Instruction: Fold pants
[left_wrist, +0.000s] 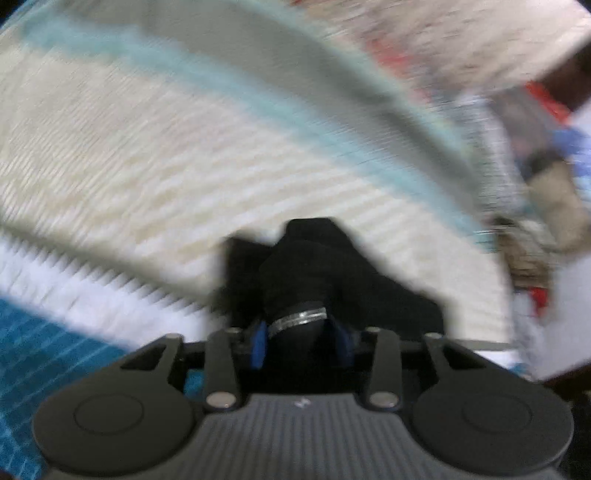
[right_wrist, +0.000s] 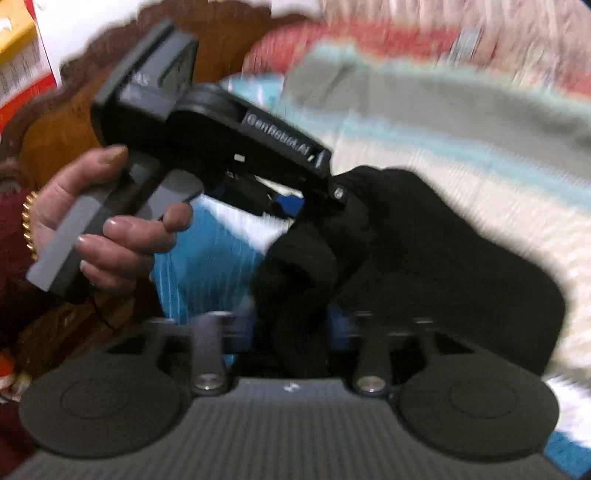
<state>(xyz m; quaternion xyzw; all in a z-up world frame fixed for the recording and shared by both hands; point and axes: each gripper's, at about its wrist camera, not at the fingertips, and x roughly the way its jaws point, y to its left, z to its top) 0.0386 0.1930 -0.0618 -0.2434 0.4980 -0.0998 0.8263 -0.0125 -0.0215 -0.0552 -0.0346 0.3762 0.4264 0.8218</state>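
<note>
The black pants (left_wrist: 314, 266) hang bunched from my left gripper (left_wrist: 301, 341), whose blue-padded fingers are shut on a fold with a silver stripe. In the right wrist view the pants (right_wrist: 424, 258) drape over a striped blanket. My right gripper (right_wrist: 295, 332) is shut on a twisted black fold of them. The left gripper's body (right_wrist: 221, 136) shows in the right wrist view, held by a hand (right_wrist: 110, 221), with its tip buried in the cloth. Both views are motion-blurred.
A striped blanket (left_wrist: 147, 147) in cream, pale blue, grey and bright blue covers the surface under the pants. A patterned cloth (left_wrist: 461, 40) lies at the far right. Brown wooden furniture (right_wrist: 66, 122) stands behind the hand at left.
</note>
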